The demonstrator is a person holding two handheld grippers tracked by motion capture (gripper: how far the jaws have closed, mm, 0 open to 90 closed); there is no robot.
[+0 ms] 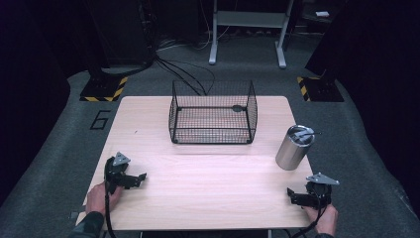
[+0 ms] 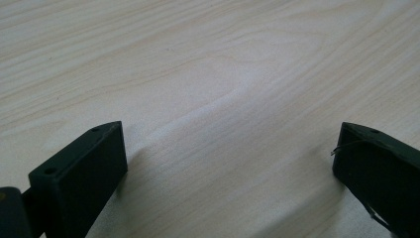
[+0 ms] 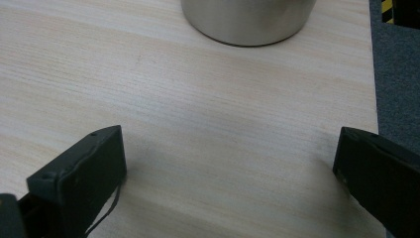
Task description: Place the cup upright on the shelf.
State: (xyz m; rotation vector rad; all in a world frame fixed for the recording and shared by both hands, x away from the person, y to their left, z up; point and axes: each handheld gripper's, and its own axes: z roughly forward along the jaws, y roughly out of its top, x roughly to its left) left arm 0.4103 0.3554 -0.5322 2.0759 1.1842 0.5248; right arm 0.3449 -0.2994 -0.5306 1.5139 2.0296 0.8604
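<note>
In the high view, a steel tumbler [image 1: 294, 148] is seen standing upright near the right edge of the pale wooden tabletop [image 1: 208, 173]; a black wire basket [image 1: 213, 112] is set at the far middle of the tabletop, well apart from the tumbler; the left gripper [image 1: 141, 177] is held low over the near left part of the tabletop by the person's left hand [image 1: 99, 197]; the right gripper [image 1: 292, 194] is held at the near right corner by the right hand [image 1: 324, 218], near the tumbler but apart from it; nothing is gripped by either.

In the left gripper view, the left gripper [image 2: 230, 153] is shown with its jaws spread wide; bare wood grain lies between them.

In the right gripper view, the right gripper [image 3: 230, 153] is likewise shown wide, with nothing held; the rounded base of the tumbler [image 3: 247, 20] is seen ahead at the top, resting on the tabletop [image 3: 198, 124]; grey floor [image 3: 396, 74] is visible past the tabletop's edge at the right.
</note>
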